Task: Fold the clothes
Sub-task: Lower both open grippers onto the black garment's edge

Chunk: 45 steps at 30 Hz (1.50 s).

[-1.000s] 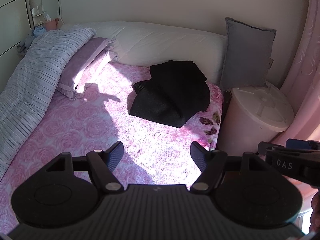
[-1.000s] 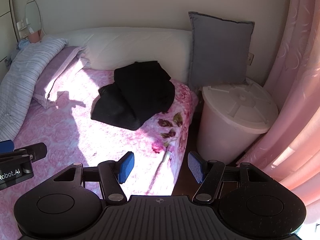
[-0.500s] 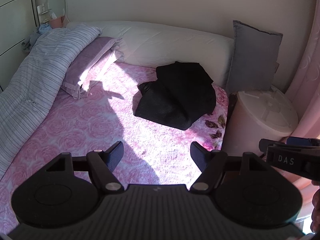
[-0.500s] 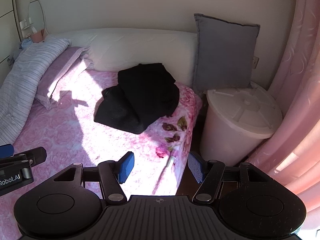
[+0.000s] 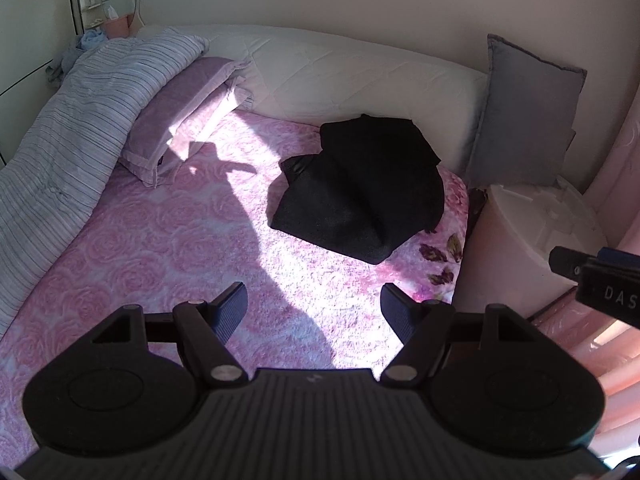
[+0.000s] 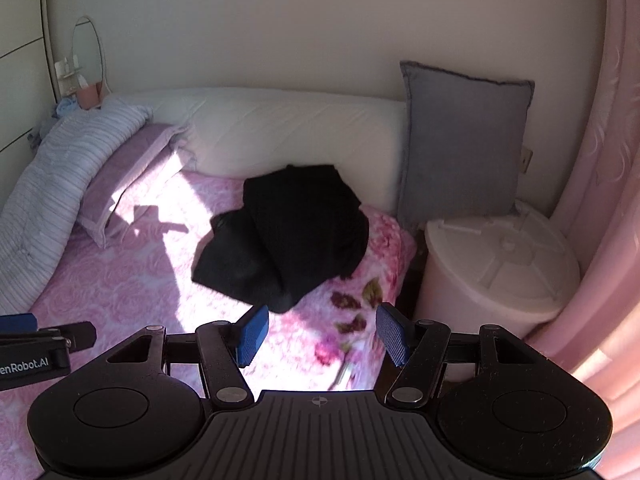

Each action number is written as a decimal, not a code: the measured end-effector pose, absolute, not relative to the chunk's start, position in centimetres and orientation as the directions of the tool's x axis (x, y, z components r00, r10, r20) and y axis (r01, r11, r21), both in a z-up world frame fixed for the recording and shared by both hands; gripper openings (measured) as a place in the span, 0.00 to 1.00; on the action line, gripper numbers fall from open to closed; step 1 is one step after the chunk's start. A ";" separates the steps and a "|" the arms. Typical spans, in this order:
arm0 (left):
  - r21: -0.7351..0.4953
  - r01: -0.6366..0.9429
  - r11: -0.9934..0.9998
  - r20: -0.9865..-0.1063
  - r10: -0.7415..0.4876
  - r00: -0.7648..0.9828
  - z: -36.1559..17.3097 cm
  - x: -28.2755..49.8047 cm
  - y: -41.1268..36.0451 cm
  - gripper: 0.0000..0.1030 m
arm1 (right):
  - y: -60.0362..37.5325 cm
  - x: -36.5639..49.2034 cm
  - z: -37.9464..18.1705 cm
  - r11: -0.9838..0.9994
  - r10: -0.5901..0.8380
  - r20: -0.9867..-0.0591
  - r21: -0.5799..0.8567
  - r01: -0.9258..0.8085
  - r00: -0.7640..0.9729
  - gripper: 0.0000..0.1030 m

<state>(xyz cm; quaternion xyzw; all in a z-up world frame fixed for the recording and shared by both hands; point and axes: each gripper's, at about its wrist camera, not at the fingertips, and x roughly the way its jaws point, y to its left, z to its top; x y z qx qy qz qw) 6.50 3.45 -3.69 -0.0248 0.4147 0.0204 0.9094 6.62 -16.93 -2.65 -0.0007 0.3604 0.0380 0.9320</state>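
The left gripper [image 5: 312,306] stands with its jaws wide apart and nothing between them, hovering over the pink rose-patterned bedspread [image 5: 168,248] near the foot side of the bed. The right gripper [image 6: 318,330] is likewise spread wide and empty, its blue pads [image 6: 252,332] bare, hanging over the bed's right edge where the spread shows darker flowers. Each gripper appears at the margin of the other's view, so they sit side by side and apart.

Beyond them lies the black garment [image 5: 360,192], a rumpled heap near the bed's right edge, just short of the long white bolster [image 5: 340,76] that runs along the head of the bed. It seems to be doubled over itself, one thick fold across another; no sleeve, collar or hem can be told for sure in the dark cloth. It looks soft and limp, a knit or fleece of some weight, likely to sag and drag on the plush spread rather than slide. The near lower corner, by the right edge, seems the easiest hold, with a second pinch at the far left flap so the piece can be lifted and shaken flat.

A grey cushion [image 6: 464,144] leans upright behind, a lidded white bin [image 6: 504,264] stands beside the bed, and a striped duvet [image 5: 80,120] lies along the left edge.
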 end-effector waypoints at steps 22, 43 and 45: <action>-0.029 -0.093 0.995 -0.827 0.029 0.561 -7.5 25.2 -1.5 0.68 | -21.2 25.4 -6.5 0.988 0.080 -0.767 -0.024 -0.153 0.637 0.61; -0.051 -0.182 0.982 -0.882 0.041 0.469 -14.2 37.7 0.5 0.64 | -20.7 40.8 -13.1 0.959 0.199 -0.878 0.083 -0.272 0.435 0.61; -0.058 -0.180 0.982 -0.889 0.031 0.457 -15.6 38.5 0.9 0.62 | -21.1 41.9 -14.6 0.961 0.204 -0.891 0.104 -0.255 0.405 0.61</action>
